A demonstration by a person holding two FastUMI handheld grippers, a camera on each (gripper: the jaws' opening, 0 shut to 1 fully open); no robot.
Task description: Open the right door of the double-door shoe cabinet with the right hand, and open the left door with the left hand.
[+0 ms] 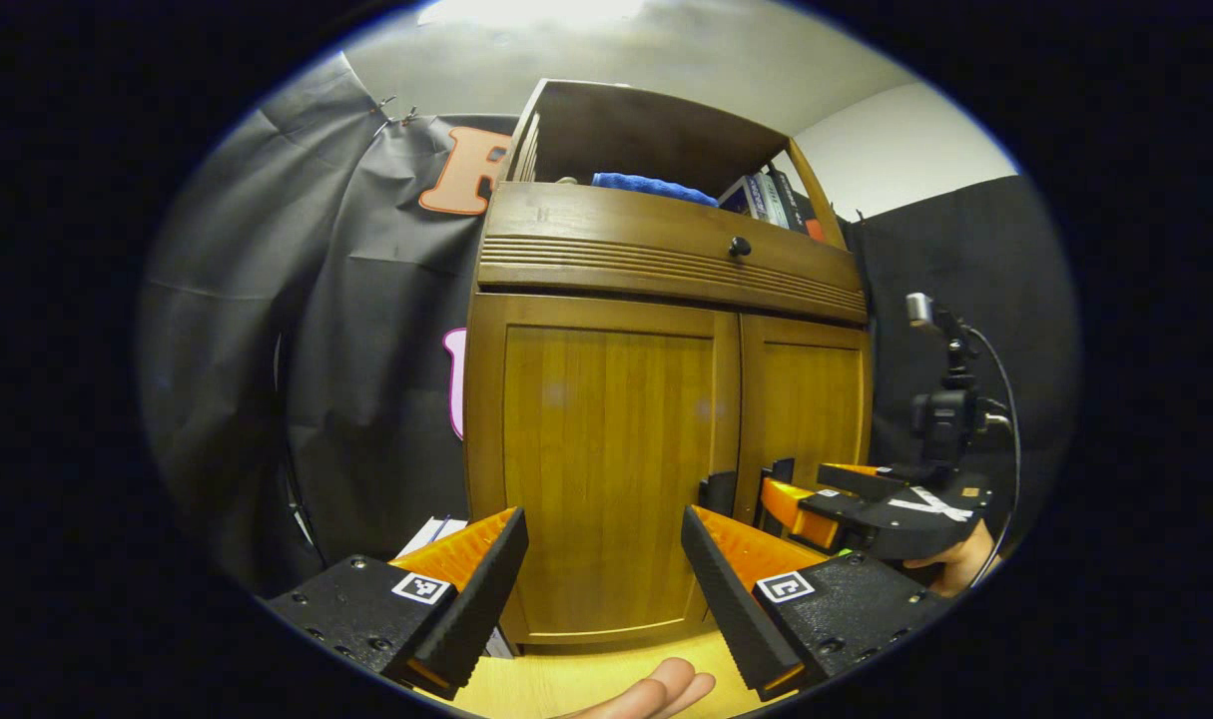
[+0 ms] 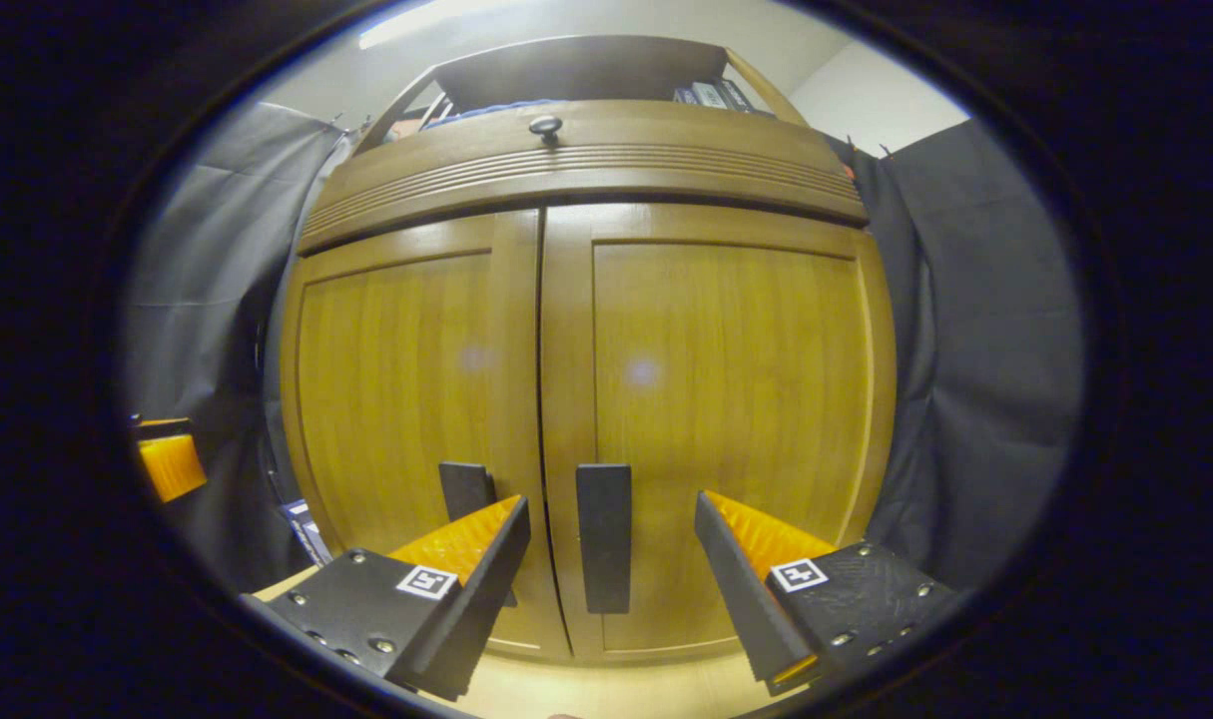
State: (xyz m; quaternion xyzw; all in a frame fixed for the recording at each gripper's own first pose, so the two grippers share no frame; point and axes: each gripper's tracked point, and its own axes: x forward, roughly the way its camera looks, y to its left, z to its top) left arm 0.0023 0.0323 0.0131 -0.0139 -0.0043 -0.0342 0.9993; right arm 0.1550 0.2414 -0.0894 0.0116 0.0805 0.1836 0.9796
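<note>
A wooden shoe cabinet (image 1: 666, 300) stands before me with both doors closed. In the right gripper view, the right door (image 2: 726, 399) carries a dark upright handle (image 2: 604, 539), which stands between the fingers of my open right gripper (image 2: 611, 559), fingers apart from it. The left door (image 2: 396, 389) has its own dark handle (image 2: 466, 491), partly hidden behind a finger. In the left gripper view, my left gripper (image 1: 604, 569) is open in front of the left door (image 1: 606, 469), holding nothing. The right gripper (image 1: 866, 509) shows farther right, near the door handles (image 1: 718, 491).
A drawer with a small round knob (image 1: 739, 246) runs above the doors. The open shelf on top holds a blue cloth (image 1: 654, 187) and books (image 1: 771, 198). Black cloth walls flank the cabinet. A pale wooden surface (image 1: 546, 689) lies below, with fingers of a hand (image 1: 666, 689).
</note>
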